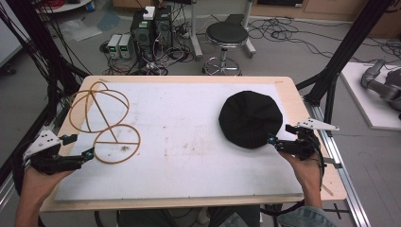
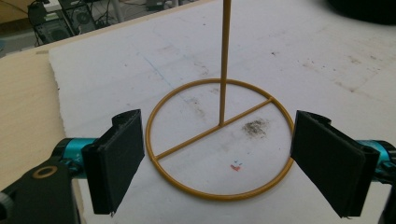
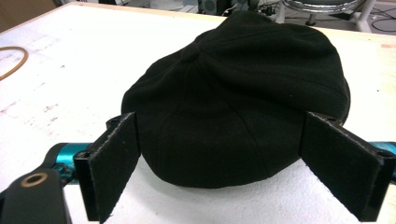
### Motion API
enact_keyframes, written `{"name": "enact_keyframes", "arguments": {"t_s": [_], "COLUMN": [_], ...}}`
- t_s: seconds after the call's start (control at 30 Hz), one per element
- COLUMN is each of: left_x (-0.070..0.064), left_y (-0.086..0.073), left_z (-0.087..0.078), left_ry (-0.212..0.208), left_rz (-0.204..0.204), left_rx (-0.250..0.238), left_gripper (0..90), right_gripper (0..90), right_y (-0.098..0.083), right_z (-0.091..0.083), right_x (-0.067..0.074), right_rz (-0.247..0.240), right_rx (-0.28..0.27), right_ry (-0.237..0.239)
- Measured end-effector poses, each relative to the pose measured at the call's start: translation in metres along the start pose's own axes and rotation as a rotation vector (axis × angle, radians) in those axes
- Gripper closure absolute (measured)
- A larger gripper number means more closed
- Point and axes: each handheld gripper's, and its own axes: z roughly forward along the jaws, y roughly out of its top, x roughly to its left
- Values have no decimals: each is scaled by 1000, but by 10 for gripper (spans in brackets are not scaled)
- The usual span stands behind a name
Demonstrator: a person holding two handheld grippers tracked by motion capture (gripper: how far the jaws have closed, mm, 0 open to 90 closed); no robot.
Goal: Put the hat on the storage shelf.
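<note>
Cap (image 1: 250, 119) rim between right hand-held gripper (image 1: 273, 140) jaws (spread wide).

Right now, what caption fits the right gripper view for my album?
Open right gripper faces the near edge of a black hat lying on the white table.

A round black-cushioned stool (image 1: 227, 35) on a chrome base and dark computer towers (image 1: 151, 28) stand on the grey floor (image 1: 283, 61)
</note>
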Motion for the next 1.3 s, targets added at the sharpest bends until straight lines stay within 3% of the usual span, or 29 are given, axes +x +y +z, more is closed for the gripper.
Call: {"name": "enact_keyframes", "arguments": {"t_s": [0.37, 0.83, 1.03, 1.17, 1.3], "left_x": [0, 2, 2, 1, 0], "left_y": [0, 1, 1, 1, 1], "left_z": [0, -5, -5, -4, -3], "left_ry": [4, 13, 10, 3, 4], "left_rz": [-6, -8, -12, -12, -10], "left_rx": [5, -1, 2, 3, 7], "left_gripper": [179, 179, 179, 179, 179], "right_gripper": [125, 124, 124, 124, 125], "right_y": [0, 3, 7, 20, 28], "right_z": [5, 16, 35, 55, 71], "right_x": [6, 15, 24, 33, 35], "right_rz": [-29, -43, -69, -135, -139], "right_rx": [8, -27, -13, -7, -23], "right_ry": [-13, -16, -12, -73, -101]}}
